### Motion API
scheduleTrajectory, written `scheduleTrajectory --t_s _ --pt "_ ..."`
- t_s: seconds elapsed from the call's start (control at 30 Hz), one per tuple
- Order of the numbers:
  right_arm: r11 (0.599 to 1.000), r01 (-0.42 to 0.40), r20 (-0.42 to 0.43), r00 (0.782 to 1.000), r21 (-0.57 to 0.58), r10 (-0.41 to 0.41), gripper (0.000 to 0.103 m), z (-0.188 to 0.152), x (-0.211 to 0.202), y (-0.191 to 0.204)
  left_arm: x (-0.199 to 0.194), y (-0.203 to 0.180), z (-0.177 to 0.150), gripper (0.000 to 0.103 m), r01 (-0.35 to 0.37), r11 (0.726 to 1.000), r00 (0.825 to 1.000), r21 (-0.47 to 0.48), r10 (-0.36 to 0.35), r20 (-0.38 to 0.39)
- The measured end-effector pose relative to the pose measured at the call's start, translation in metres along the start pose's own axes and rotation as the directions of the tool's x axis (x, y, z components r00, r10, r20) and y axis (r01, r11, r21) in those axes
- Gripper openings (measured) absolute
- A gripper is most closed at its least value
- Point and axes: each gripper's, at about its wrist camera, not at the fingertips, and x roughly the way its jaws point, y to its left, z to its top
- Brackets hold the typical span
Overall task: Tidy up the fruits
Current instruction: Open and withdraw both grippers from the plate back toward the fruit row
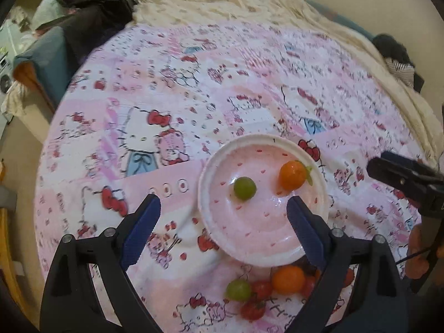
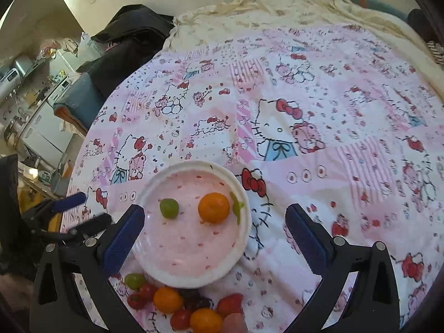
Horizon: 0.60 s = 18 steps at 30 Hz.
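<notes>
Both grippers, left [image 1: 223, 215] & right [image 2: 215, 223], are hanging wide open, holding nothing. 2 fruits, a green grape [image 1: 244, 188] & an orange [image 1: 293, 175], are sitting in the pink plate [image 1: 258, 249], center frame.

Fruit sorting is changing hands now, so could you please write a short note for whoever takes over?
Left gripper: open, empty.
Right gripper: open, empty.
Plate: holds one green grape and one orange, apart from each other.
Pile on the cloth in front of the plate: another grape, oranges, tomatoes, strawberries.
Done: two fruits plated.
Left: the pile.
</notes>
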Motion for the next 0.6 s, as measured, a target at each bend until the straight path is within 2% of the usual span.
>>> scheduleTrajectory --t_s 0.03,0.1,0.23,0.4,0.5,0.6 --pt "1.000 0.000 0.007 1.000 0.003 0.000 0.103 -0.003 -0.005 0.000 -0.007 0.003 -0.002 0.090 -0.006 1.000 1.000 -0.015 0.007 0.008" --pt "0.998 -0.062 0.010 0.998 0.021 0.062 0.103 -0.010 -0.016 -0.002 -0.015 0.007 -0.007 0.090 -0.009 0.999 1.000 -0.037 0.009 0.009" --pt "0.999 -0.025 0.037 0.999 0.022 0.024 0.103 -0.028 -0.039 -0.004 -0.026 0.021 -0.023 0.090 0.006 0.995 1.000 -0.104 -0.007 -0.015" --pt "1.000 0.006 0.042 0.999 0.028 -0.007 0.103 -0.054 -0.060 -0.008 -0.029 0.024 -0.050 0.090 -0.011 0.994 0.998 -0.107 0.003 -0.067" --pt "0.999 0.006 0.024 1.000 0.053 -0.007 0.103 -0.069 -0.065 -0.010 -0.027 0.024 -0.069 0.090 -0.013 0.993 0.994 -0.121 0.000 -0.108" --pt "0.997 0.032 -0.019 0.999 0.069 -0.031 0.103 -0.086 -0.063 -0.013 -0.019 0.015 -0.087 0.090 -0.019 0.995 0.986 -0.094 0.003 -0.167"
